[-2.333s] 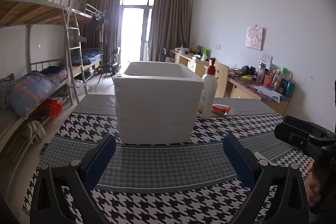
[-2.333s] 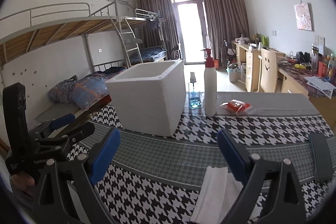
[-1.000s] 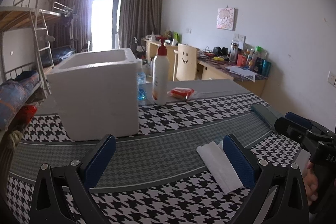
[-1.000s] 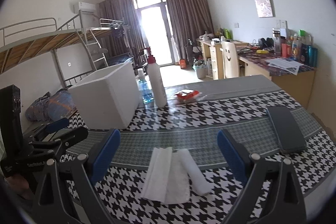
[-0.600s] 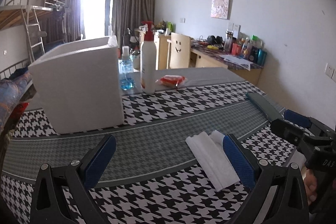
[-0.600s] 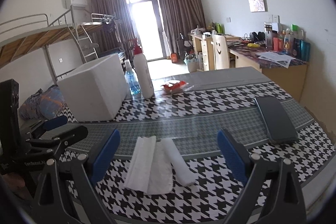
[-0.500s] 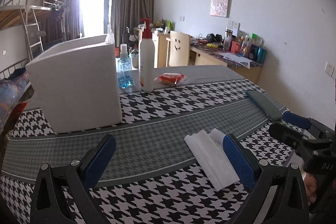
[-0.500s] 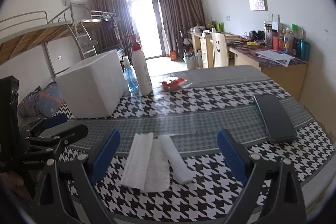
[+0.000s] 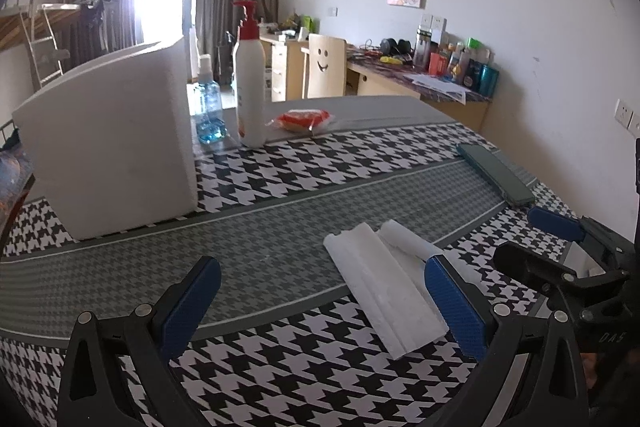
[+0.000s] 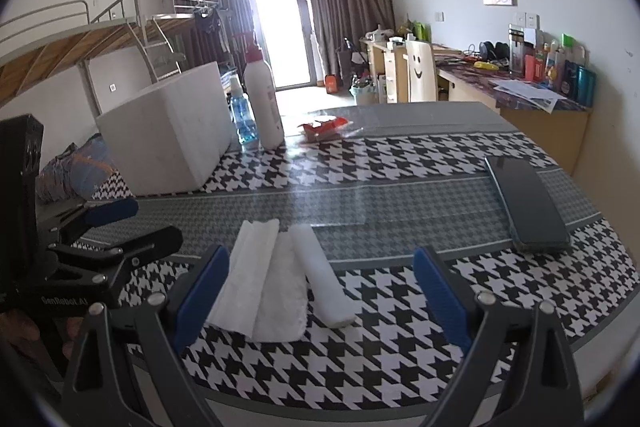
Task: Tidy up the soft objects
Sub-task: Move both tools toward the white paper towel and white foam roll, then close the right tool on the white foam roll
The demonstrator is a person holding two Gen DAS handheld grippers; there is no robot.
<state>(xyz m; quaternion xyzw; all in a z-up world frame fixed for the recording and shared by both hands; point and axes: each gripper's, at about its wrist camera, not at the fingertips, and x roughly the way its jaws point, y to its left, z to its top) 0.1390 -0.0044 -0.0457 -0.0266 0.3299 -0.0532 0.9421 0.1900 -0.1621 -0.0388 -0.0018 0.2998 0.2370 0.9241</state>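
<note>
While both claws, the left claw (image 9: 320,299) and right claw (image 10: 320,287), hung wide open and empty, the half-rolled white towel (image 10: 276,279) lay at twelve o'clock, probably awaiting the foam box (image 10: 168,143).

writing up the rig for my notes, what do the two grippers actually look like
Both match. The left gripper and right gripper have black angular frames with silver screw heads, and each finger ends in a blue ribbed pad. Seen from the right wrist view, the left gripper's body carries white lettering that looks like "GenRobot.AI". No cables or sleeves show.
</note>
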